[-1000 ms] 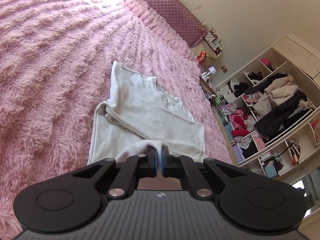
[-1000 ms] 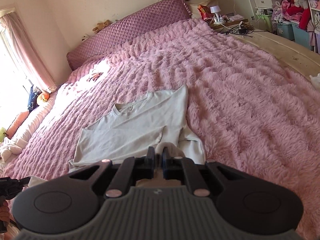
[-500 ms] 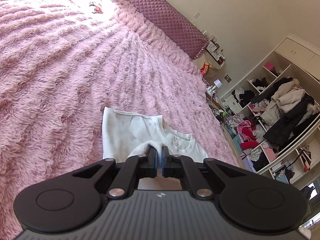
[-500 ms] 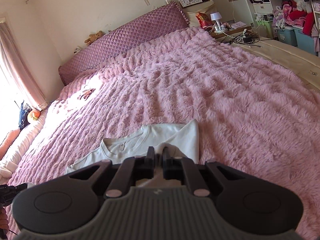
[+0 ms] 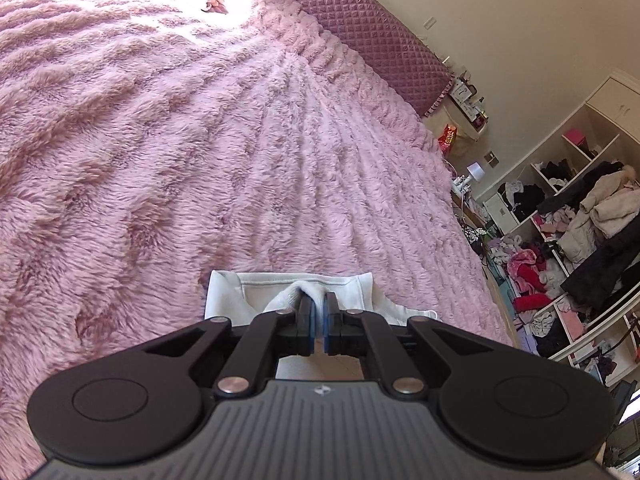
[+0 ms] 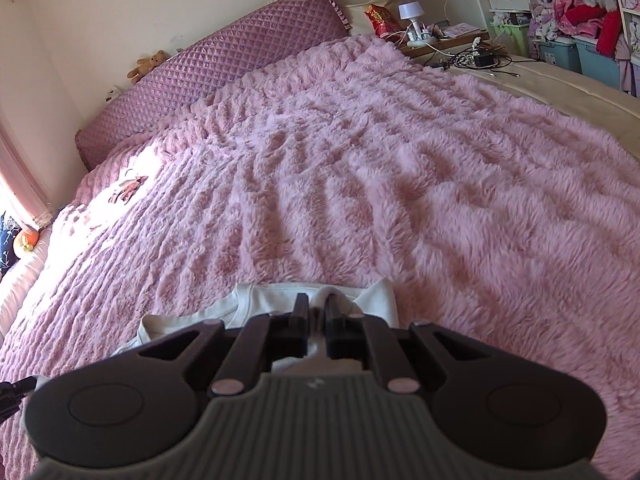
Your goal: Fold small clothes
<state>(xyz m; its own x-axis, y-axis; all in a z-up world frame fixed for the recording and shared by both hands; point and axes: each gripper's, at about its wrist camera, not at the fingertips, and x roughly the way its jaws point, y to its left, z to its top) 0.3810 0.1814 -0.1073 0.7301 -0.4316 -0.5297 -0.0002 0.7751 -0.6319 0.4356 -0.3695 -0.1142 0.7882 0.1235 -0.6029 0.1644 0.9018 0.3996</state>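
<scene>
A small white shirt (image 5: 256, 292) lies on the fluffy pink bedspread (image 5: 200, 140). My left gripper (image 5: 319, 304) is shut on a pinched fold of the shirt's cloth, low over the garment near its far edge. In the right wrist view the same shirt (image 6: 264, 304) shows just past the fingers, and my right gripper (image 6: 317, 304) is shut on another pinch of its cloth. Most of the shirt is hidden under both gripper bodies.
A quilted purple headboard cushion (image 6: 208, 68) runs along the far wall. A nightstand with a lamp (image 6: 412, 16) and cables stands at the bed's far corner. Open shelves stuffed with clothes (image 5: 580, 240) line the right side. A small item (image 6: 128, 188) lies near the pillows.
Both grippers have carried their pinched cloth forward over the shirt towards its collar end. Much less of the shirt shows ahead of the fingers now.
</scene>
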